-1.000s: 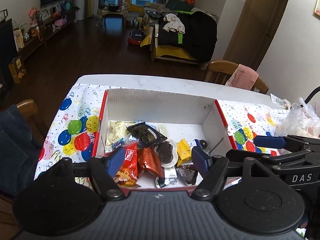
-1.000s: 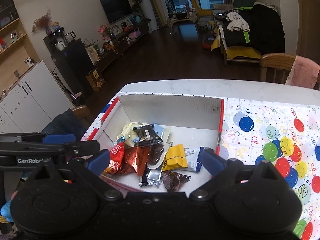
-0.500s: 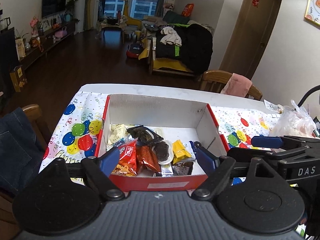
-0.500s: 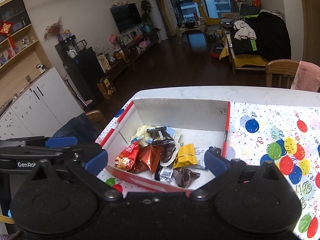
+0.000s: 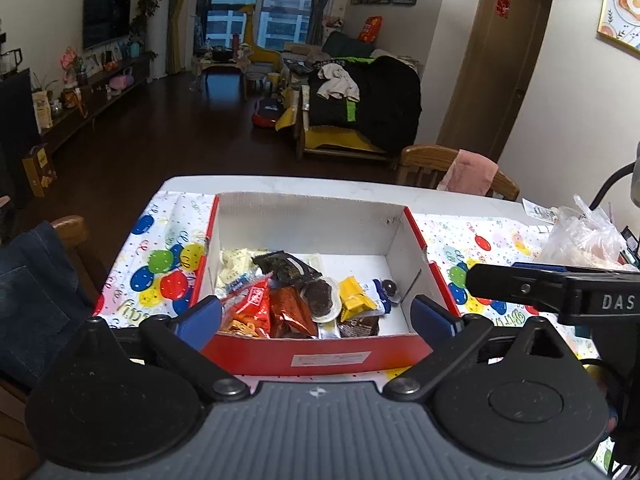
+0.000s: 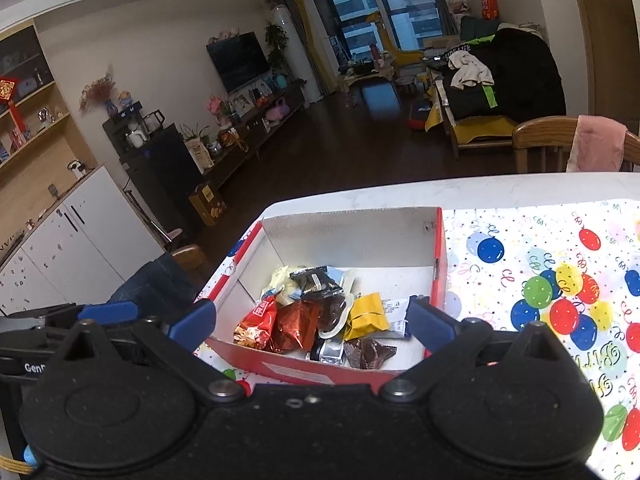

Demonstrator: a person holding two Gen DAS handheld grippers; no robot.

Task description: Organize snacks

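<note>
Left claw (image 5: 316, 318) has just been opening wide, nothing between its blue pads, and both claws have backed off from the red-and-white cardboard box (image 5: 320, 354) on the balloon-print desk (image 5: 160, 268). Right claw (image 6: 312, 322) gapes empty too. Snack packets (image 5: 288, 304) sit piled inside, so this looks about done. Both tilt down at the box.
</note>
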